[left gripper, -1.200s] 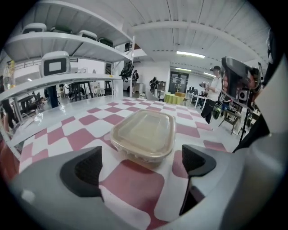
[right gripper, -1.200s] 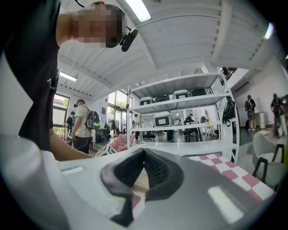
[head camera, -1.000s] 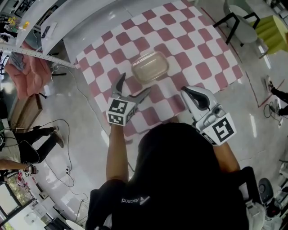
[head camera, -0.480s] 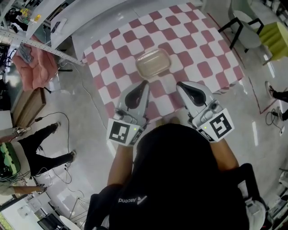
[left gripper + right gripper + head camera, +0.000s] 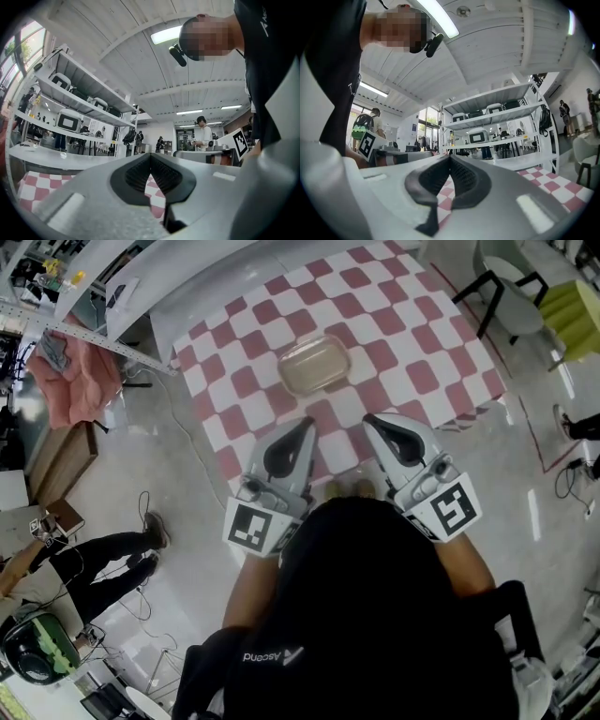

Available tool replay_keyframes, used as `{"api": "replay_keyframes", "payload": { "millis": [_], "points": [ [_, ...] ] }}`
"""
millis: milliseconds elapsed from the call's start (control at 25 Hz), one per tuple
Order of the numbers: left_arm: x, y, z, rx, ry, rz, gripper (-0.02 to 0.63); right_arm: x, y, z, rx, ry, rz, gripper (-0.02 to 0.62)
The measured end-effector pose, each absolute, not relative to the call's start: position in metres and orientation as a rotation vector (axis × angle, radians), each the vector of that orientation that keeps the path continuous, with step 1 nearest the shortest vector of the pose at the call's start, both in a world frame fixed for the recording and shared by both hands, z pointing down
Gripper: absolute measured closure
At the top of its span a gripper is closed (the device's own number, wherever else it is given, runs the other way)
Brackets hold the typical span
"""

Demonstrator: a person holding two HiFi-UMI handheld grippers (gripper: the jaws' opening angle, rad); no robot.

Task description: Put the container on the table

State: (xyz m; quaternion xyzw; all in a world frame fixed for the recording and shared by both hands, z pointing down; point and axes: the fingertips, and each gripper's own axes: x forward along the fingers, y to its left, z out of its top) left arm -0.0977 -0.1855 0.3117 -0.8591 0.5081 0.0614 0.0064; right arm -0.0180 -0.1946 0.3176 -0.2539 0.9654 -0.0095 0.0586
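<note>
The container (image 5: 314, 365), a clear rounded box with a beige lid, rests alone on the pink-and-white checked table (image 5: 422, 334), free of both grippers. My left gripper (image 5: 307, 422) hovers over the table's near edge, short of the container, its jaws shut with nothing between them. My right gripper (image 5: 367, 417) is level with it to the right, also shut and empty. The left gripper view has the dark pads (image 5: 161, 176) meeting at the tip, with checked cloth seen through the gap behind them. The right gripper view has its pads (image 5: 461, 178) closed the same way.
A chair (image 5: 506, 287) and a yellow-green seat (image 5: 572, 301) stand past the table's far right corner. Metal shelving (image 5: 84, 329) and a pink cloth (image 5: 75, 381) are at the left. A person (image 5: 94, 554) and cables are on the glossy floor at the left.
My left gripper, open beside the container a second ago, has shut its jaws, lifted and drawn back from it. The right gripper has shifted a little. The container stays put.
</note>
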Motion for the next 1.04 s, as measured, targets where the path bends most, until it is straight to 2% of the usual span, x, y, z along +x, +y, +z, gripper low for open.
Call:
{"api": "replay_keyframes", "payload": {
  "millis": [1040],
  "points": [
    [-0.0964,-0.1772,0.3086,-2.677,1.597,0.200,0.595,-0.0229,-0.1898,0.3169,-0.735,2.927,-0.036,0.592]
  ]
}}
